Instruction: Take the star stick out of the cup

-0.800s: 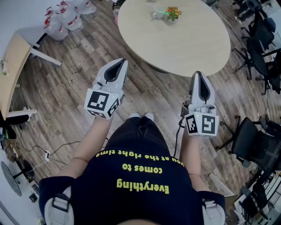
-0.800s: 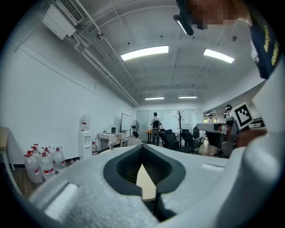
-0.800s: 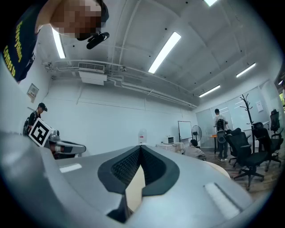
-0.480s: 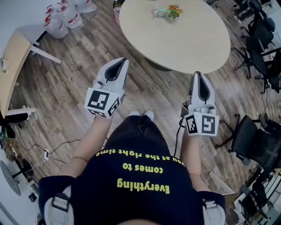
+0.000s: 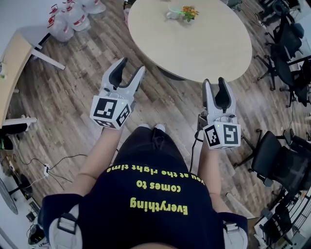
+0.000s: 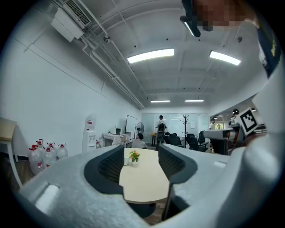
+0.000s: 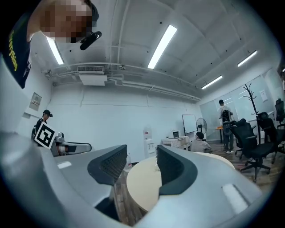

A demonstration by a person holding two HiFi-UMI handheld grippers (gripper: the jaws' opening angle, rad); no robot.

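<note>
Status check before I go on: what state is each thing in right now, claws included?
left claw: open, empty, level.
right claw: open, empty, level.
cup: upright on the far side of the table, untouched.
star stick: at the cup, not yet taken out; too small to tell more.

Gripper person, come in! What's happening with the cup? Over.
Left gripper and right gripper open, empty. Cup at round table's far side, untouched. Nothing in the way.

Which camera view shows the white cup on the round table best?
The head view: the white cup stands unobstructed on the round table, seen from above. The left gripper view shows it small and far, side on. In the right gripper view it can hardly be made out.
</note>
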